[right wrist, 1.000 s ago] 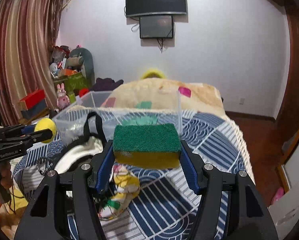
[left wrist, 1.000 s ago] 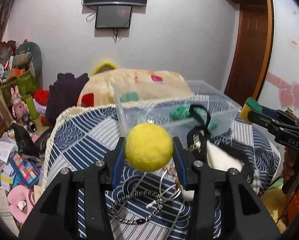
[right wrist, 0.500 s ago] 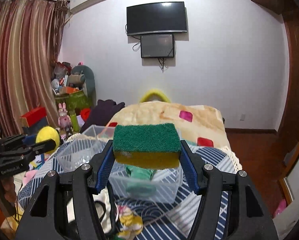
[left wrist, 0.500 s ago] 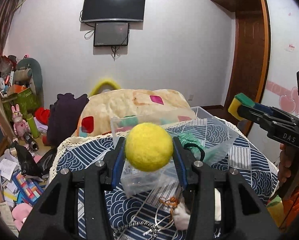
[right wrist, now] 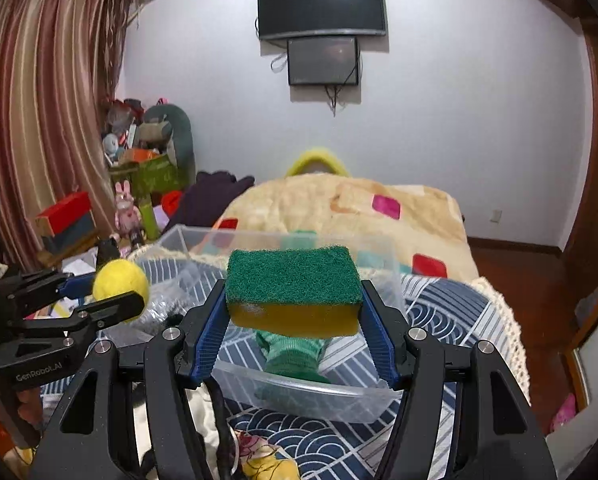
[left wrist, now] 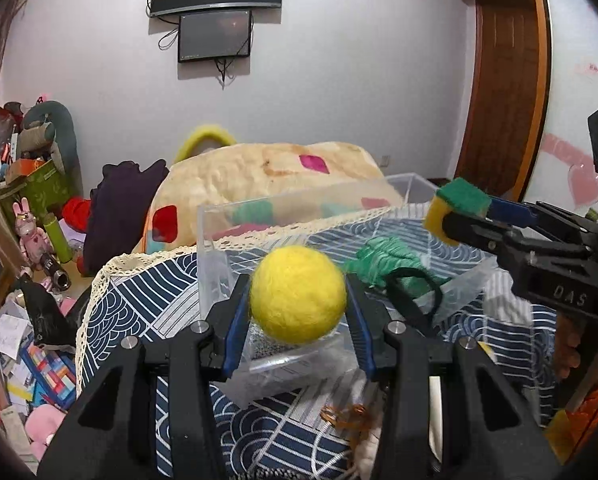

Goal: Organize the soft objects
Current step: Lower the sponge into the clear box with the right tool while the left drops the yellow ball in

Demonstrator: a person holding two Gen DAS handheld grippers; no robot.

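Note:
My left gripper (left wrist: 297, 296) is shut on a yellow felt ball (left wrist: 298, 293) and holds it above the near left part of a clear plastic bin (left wrist: 215, 248). My right gripper (right wrist: 295, 300) is shut on a green-and-yellow sponge (right wrist: 293, 286) above the same bin (right wrist: 299, 394). A green knitted sock (right wrist: 293, 356) lies inside the bin. In the right wrist view the left gripper (right wrist: 119, 294) with the ball shows at the left. In the left wrist view the right gripper (left wrist: 461, 210) with the sponge shows at the right.
The bin stands on a blue-and-white patterned bedspread (left wrist: 147, 292). A black strap (left wrist: 411, 300), a white cloth and small trinkets (left wrist: 343, 416) lie near the bin. A beige blanket (right wrist: 339, 204) lies behind. Toys and boxes clutter the floor at left (left wrist: 27, 320).
Both grippers, which had risen, have moved down and forward toward the bin, so the bin and the sock sit closer under the ball and the sponge. Both grips are unchanged.

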